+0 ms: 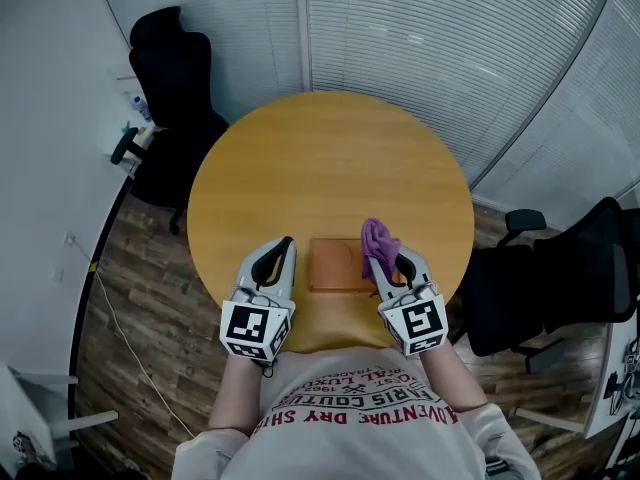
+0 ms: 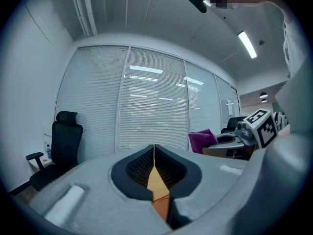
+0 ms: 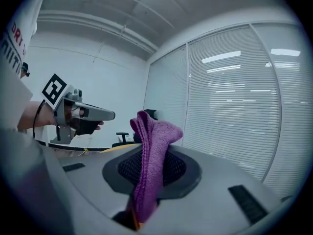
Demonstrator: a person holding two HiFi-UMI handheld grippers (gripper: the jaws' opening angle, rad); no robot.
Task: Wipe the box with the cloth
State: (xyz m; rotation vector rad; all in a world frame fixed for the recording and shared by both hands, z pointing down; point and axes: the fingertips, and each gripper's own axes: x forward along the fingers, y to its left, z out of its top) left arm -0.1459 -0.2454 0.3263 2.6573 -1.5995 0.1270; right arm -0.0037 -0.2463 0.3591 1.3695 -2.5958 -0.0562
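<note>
Progress: wiping appeared not yet begun, with the box lying bare and the cloth held up at its right edge; the whole top seemed left to do
Table: round, smooth honey-coloured wood grain, filling the centre of the head view
Box: flat brown rectangle with a matt top, at lower centre near the table's near edge, between the two grippers
Left gripper: grey moulded shell with ribbed black pads, jaws closed together on nothing, just left of the box
Right gripper: same build, jaws clamped on the cloth, at the box's right side
Cloth: purple, soft and nubbly, folded into a bunch that stood up out of the jaws
</note>
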